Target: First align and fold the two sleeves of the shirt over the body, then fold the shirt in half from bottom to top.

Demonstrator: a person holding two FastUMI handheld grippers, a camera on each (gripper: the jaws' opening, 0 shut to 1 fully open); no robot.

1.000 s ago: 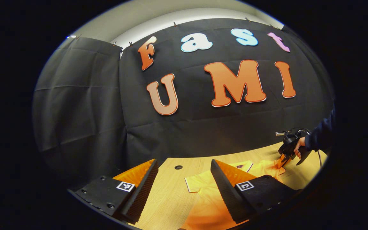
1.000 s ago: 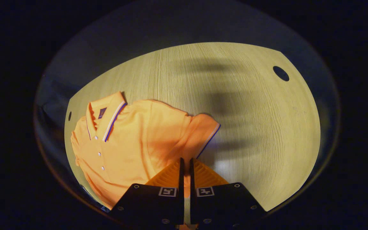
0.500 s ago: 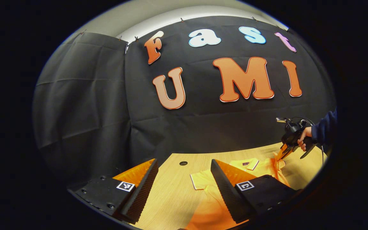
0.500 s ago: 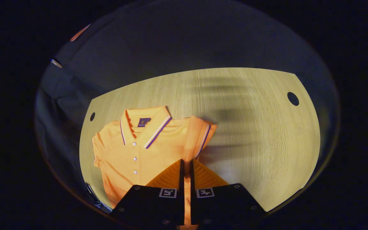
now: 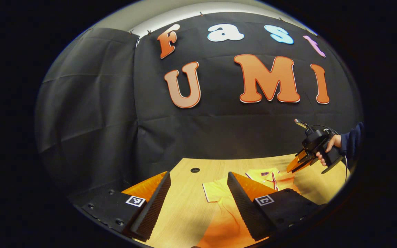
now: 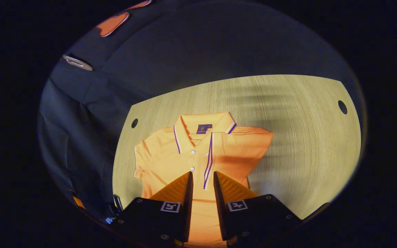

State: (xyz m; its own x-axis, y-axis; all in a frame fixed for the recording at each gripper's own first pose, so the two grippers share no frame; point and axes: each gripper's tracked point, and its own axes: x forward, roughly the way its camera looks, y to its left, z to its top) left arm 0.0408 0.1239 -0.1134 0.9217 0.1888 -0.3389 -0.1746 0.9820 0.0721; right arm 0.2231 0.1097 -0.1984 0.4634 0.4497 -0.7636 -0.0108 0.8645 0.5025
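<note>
While the shirt (image 6: 198, 151) lies flat on the wooden table (image 6: 298, 144), collar toward the far edge, one sleeve (image 6: 234, 151) is folded across the chest so that its striped cuff runs down the middle beside the buttons. The other sleeve (image 6: 143, 158) is spread out to the side on the tabletop. In the right gripper view, the right gripper (image 6: 202, 177) hangs above the lower part of the shirt with its two fingers a little apart and nothing between them; the striped cuff shows through the gap. In the left gripper view, the left gripper (image 5: 198, 179) is held low over the near part of the table, its fingers wide apart and holding nothing, with the shirt (image 5: 219, 206) lying under and beyond them. Farther off in that view, a hand (image 5: 329, 146) in a dark sleeve (image 5: 352, 141) holds the right gripper (image 5: 293, 167) above the shirt's collar end, clear of the cloth.
</note>
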